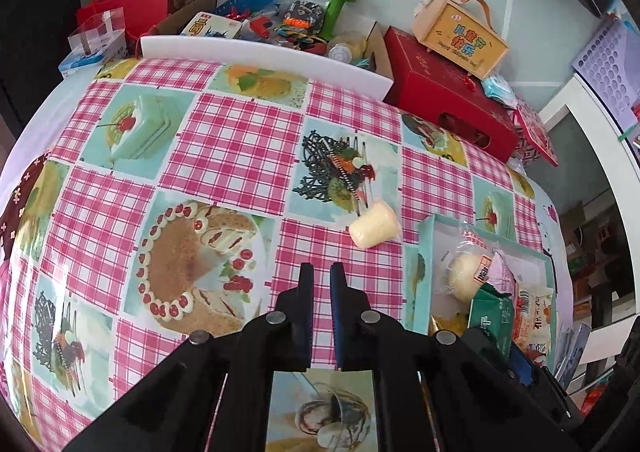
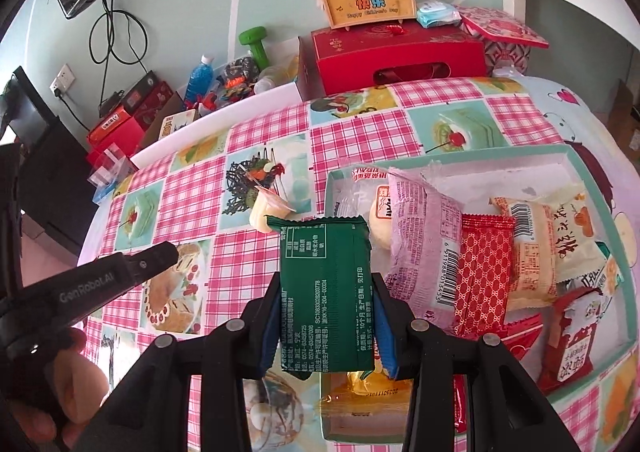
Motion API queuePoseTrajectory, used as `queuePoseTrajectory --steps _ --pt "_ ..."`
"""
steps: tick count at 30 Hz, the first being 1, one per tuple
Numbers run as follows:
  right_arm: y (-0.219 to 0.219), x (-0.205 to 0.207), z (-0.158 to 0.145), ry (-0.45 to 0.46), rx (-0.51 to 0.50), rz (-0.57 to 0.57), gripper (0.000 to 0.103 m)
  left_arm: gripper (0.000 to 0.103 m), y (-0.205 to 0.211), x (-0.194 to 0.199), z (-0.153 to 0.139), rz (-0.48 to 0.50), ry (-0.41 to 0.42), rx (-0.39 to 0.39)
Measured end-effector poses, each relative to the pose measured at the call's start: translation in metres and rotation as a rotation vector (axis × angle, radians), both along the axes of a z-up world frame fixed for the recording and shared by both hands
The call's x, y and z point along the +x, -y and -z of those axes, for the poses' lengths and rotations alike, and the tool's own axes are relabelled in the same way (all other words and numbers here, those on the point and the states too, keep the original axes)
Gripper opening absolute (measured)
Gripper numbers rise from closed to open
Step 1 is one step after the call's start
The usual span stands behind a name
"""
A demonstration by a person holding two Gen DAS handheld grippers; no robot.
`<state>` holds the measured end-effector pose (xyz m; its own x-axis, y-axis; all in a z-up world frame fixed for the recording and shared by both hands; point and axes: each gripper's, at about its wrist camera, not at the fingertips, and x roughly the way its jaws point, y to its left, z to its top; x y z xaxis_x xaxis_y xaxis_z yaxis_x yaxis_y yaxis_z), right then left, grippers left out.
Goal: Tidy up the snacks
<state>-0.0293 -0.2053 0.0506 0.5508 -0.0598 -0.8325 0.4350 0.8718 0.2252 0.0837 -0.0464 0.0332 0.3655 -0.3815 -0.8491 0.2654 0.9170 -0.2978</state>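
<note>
Between your right tongs [image 2: 326, 294] sits the green packet [image 2: 326, 292], pinched by its long edges and standing upright, so the printed back faces the camera and the flat faces stay uncrushed. You hold it just left of the tray [image 2: 440, 157], above the bench [image 2: 192, 196], which I read as a carry either into or out of the tray; the frames cannot settle which. Your left tongs [image 1: 322, 272] are closed with nothing between them, hovering over bare cloth, probably free for the next pick. Nearest them lies the pudding cup [image 1: 374, 230], tipped on its side beyond the tips, alone on the cloth and apart from the tray, so it looks like the one snack not yet sorted. Inside the tray the other packets lean on each other: a pink one [image 2: 420, 236], a red one [image 2: 482, 268], a bun [image 2: 380, 220]. Boxes [image 2: 392, 52] crowd the far edge, well clear of you
</note>
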Motion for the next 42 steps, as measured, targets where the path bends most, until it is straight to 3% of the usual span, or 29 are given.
queuePoseTrajectory --steps 10,15,20,24,32,35,42 --pt "0.025 0.003 -0.007 0.05 -0.001 0.04 0.042 0.01 0.009 0.015 0.017 -0.001 -0.046 -0.013" --pt "0.044 -0.003 -0.012 0.073 0.009 0.079 0.042 0.041 0.021 0.023 0.024 0.007 -0.073 -0.057" --pt "0.061 -0.012 -0.02 0.088 -0.015 0.131 0.042 0.044 0.038 0.028 0.03 0.035 -0.079 -0.079" --pt "0.076 -0.02 -0.021 0.089 -0.011 0.184 0.042 0.06 0.055 0.03 0.036 0.079 -0.082 -0.067" --pt "0.091 -0.027 -0.02 0.083 0.008 0.23 0.042 0.059 0.087 0.028 0.051 0.164 -0.071 0.007" --pt "0.092 -0.028 -0.019 0.083 0.012 0.232 0.042 0.04 0.09 0.027 0.057 0.164 -0.084 0.024" --pt "0.098 -0.032 -0.017 0.08 0.023 0.256 0.042 0.038 0.09 0.026 0.054 0.156 -0.065 0.034"
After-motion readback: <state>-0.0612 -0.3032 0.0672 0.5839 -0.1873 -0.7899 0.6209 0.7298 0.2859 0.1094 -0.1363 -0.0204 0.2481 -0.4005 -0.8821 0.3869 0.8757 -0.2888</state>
